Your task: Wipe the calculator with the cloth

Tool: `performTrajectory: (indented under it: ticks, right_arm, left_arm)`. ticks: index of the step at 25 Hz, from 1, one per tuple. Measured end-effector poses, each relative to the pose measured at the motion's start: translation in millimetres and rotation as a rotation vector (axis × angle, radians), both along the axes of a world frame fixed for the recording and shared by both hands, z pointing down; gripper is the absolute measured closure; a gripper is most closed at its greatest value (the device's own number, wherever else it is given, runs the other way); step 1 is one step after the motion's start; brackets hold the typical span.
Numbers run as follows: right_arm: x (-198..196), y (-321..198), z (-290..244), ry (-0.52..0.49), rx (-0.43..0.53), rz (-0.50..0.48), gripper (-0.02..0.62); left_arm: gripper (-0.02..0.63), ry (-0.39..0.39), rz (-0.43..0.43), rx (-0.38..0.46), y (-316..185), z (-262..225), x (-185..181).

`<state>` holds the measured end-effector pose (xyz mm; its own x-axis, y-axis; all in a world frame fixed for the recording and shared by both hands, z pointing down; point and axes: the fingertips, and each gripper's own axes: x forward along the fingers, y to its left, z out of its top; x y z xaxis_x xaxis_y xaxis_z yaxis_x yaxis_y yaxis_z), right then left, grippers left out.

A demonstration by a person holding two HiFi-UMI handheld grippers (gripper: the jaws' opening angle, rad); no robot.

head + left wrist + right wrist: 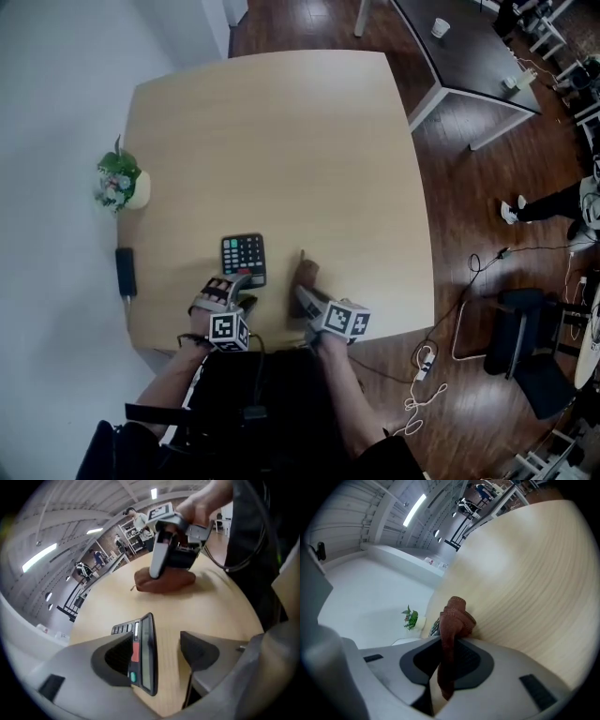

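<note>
The dark calculator (244, 256) lies flat near the front of the light wooden table (281, 131). My left gripper (236, 292) sits at its near end, jaws open. In the left gripper view the calculator's screen end (144, 653) lies between the jaws, close against the left finger (112, 656), and the right pad stands clear of it. A brown cloth (307, 275) rests bunched on the table just right of the calculator, with my right gripper (305, 298) shut on it. The cloth (453, 616) hangs folded between that gripper's pads, and from the left gripper view it (164, 581) sits under the right gripper (157, 569).
A small potted plant (119, 180) stands at the table's left edge, with a black flat object (125, 270) nearer me on the same edge. A dark desk (469, 56) is beyond the far right corner. A chair (525, 328) and cables (422, 375) lie on the floor to the right.
</note>
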<state>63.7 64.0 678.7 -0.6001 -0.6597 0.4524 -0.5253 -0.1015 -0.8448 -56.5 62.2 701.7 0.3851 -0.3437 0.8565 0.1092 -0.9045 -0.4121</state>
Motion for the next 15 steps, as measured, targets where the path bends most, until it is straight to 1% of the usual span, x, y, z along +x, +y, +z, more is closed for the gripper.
performTrajectory:
  ticks: [1,2,3,4,5,7,8,9,10,11,12,13,14,15]
  right_arm:
    - [1.1,1.8,0.7,-0.005,-0.001,0.004,0.529]
    - [2.2,3.4,1.5,-0.008,-0.001,0.007,0.529]
    - [3.2,4.8,2.4,-0.01,0.0,0.009,0.529]
    - [4.3,6.2,3.7,-0.012,0.0,0.011,0.529]
    - [5.6,7.5,5.6,-0.015,-0.001,0.013,0.529]
    - [7.6,9.7,8.6,-0.02,-0.001,0.015,0.529]
    - [7.9,9.7,7.6,-0.021,0.0,0.012,0.529]
    - [8.0,9.2,6.1,-0.019,0.003,0.006,0.529]
    - [8.5,8.3,5.7,-0.015,0.007,-0.001,0.529]
    - [9.4,7.0,5.3,-0.008,0.013,-0.009,0.529]
    - [10.1,5.2,4.4,-0.001,0.018,-0.017,0.529]
    - [10.8,3.8,4.0,0.004,0.022,-0.023,0.529]
    - [11.7,3.3,5.1,0.007,0.022,-0.029,0.529]
    - [12.7,3.3,6.4,0.014,0.022,-0.037,0.529]
  left_arm:
    - [0.274,-0.027,-0.005,0.025,-2.0,5.6,-0.6]
    - [0.308,-0.047,-0.001,0.065,-5.1,8.6,-1.0]
    - [0.364,-0.063,0.006,0.117,-9.5,8.5,-0.9]
    - [0.439,-0.075,0.009,0.157,-13.6,6.4,-0.3]
    - [0.482,-0.081,0.006,0.174,-16.4,4.3,0.6]
    - [0.485,-0.074,-0.005,0.163,-18.6,0.4,3.3]
    - [0.49,-0.053,-0.017,0.153,-19.8,-4.3,5.3]
    - [0.501,-0.014,-0.043,0.138,-22.4,-12.8,7.7]
    - [0.526,0.047,-0.087,0.109,-27.4,-25.4,10.0]
    - [0.546,0.127,-0.151,0.061,-35.5,-41.5,11.2]
    - [0.552,0.228,-0.235,-0.008,-46.7,-59.8,10.8]
    - [0.555,0.354,-0.336,-0.097,-60.6,-78.6,8.1]
    - [0.555,0.506,-0.452,-0.208,-76.4,-96.7,2.7]
    - [0.557,0.68,-0.576,-0.338,-92.5,-113.5,-5.2]
